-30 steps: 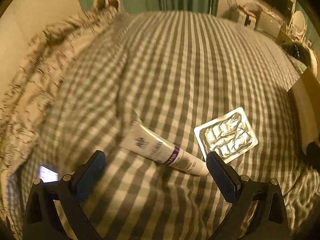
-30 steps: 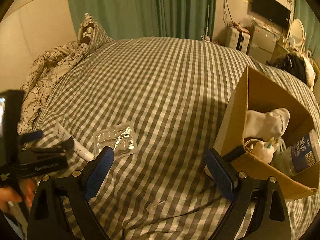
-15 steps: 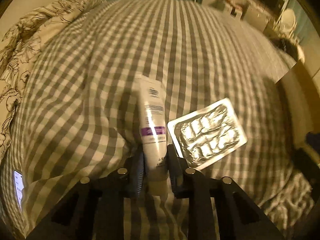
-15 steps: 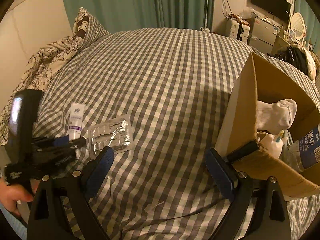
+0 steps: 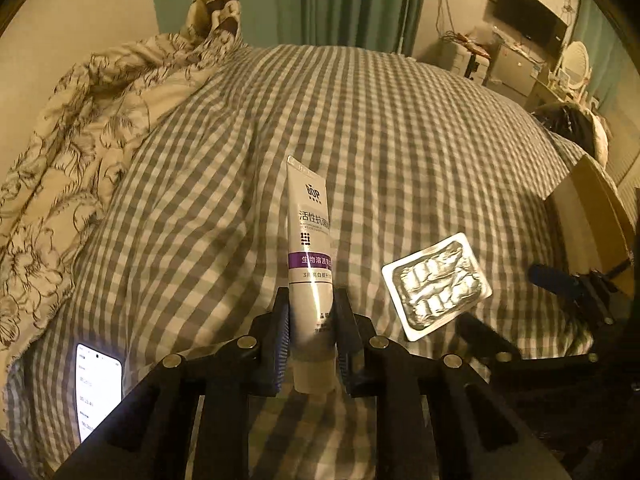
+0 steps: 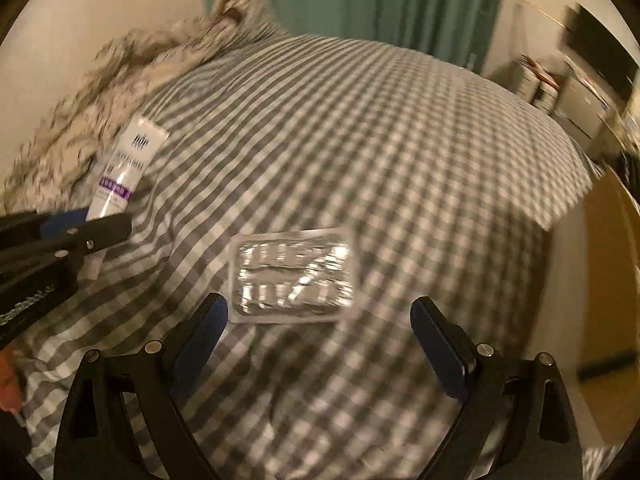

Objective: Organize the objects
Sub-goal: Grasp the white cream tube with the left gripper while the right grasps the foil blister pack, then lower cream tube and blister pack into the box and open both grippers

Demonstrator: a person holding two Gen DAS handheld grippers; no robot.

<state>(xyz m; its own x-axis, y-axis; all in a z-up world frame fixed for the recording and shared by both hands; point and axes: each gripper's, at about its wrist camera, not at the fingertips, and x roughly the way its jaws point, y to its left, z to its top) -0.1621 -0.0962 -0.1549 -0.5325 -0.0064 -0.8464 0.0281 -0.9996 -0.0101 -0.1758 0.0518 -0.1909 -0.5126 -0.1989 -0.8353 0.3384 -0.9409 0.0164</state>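
My left gripper (image 5: 311, 300) is shut on a white tube with a purple band (image 5: 309, 236). The tube is held near its cap end and points away from me, above the checked bedcover (image 5: 400, 140). A silver blister pack (image 5: 436, 280) lies flat on the cover to the right of the tube. In the right wrist view the blister pack (image 6: 294, 276) lies just beyond my right gripper (image 6: 320, 312), which stands open with nothing between its fingers. The same view shows the tube (image 6: 124, 168) in the left gripper (image 6: 86, 222) at the left edge.
A cardboard box (image 5: 596, 216) stands at the right edge of the bed. A lit phone (image 5: 98, 388) lies on the cover at lower left. A crumpled floral duvet (image 5: 80, 128) is heaped along the left. Green curtains (image 5: 352, 0) and furniture stand beyond the bed.
My left gripper closed on the tube and lifted it off the cover, turning it to point away. My right gripper swung left from the box until the blister pack lay just ahead.
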